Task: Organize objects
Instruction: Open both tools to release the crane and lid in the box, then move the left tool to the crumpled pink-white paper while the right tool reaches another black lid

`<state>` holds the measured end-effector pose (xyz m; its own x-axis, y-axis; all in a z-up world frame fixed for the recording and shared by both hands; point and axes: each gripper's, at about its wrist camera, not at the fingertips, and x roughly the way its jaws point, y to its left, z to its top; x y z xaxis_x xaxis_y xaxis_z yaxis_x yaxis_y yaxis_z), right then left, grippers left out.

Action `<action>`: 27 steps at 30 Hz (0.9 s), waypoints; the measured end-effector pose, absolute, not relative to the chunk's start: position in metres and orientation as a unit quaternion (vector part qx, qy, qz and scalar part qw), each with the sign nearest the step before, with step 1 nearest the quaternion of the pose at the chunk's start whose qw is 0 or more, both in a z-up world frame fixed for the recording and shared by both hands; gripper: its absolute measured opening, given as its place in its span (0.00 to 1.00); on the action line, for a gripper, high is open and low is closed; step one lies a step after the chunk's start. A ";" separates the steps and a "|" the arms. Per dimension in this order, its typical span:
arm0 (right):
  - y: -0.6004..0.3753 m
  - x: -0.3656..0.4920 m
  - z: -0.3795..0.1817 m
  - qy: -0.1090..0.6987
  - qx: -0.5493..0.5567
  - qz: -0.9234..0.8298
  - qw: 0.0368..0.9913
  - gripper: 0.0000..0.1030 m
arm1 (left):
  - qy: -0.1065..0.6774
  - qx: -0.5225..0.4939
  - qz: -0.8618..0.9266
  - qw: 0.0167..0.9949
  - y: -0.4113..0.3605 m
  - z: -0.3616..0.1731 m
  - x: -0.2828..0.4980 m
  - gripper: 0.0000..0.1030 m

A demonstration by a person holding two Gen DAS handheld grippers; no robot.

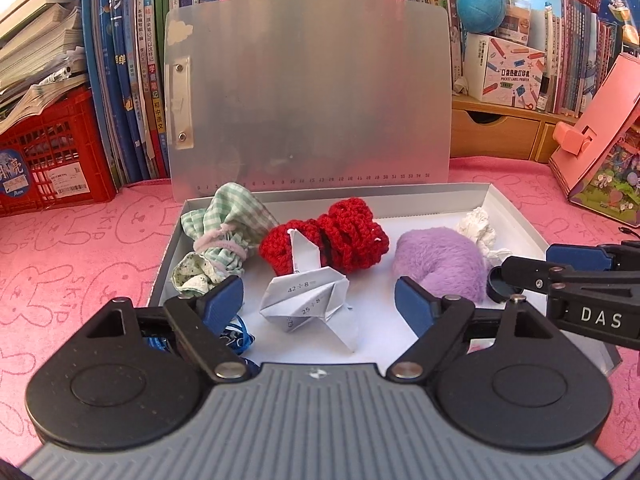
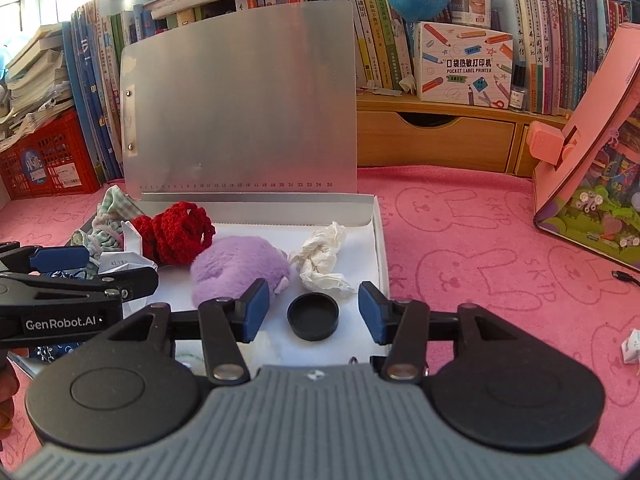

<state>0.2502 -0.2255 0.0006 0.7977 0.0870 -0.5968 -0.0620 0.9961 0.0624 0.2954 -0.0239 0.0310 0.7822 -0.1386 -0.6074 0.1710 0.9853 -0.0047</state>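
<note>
Both claws gape empty, left claw (image 1: 319, 298) hiding blue cord (image 1: 240, 336), right claw (image 2: 313, 312) framing black cap (image 2: 313, 316).

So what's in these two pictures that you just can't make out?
- Blue patterned item: left wrist view, mostly hidden behind the left gripper.
- Box near edge: right wrist view, covered by the right gripper.
- Black cap: left wrist view, half hidden by the right gripper's finger.
- Small white item: right wrist view, cut off by the edge.
- Ruler numbers on the lid: too small.
</note>
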 end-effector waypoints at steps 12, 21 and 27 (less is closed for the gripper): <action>-0.237 0.205 0.023 0.277 0.023 0.065 0.958 0.72 | 0.288 0.026 -0.076 0.954 -0.015 0.055 0.249 0.96; -0.234 0.154 0.026 0.253 0.017 0.101 0.962 0.84 | 0.263 0.026 -0.065 0.962 0.006 0.066 0.191 0.97; -0.223 0.125 0.022 0.250 0.027 0.130 0.959 0.85 | 0.260 0.010 -0.061 0.964 0.027 0.065 0.154 0.98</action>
<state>0.1251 -0.2230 0.0219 0.8410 0.2629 -0.4729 -0.2361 0.9647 0.1164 0.1543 0.0270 0.0651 0.8570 -0.1121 -0.5029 0.1224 0.9924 -0.0127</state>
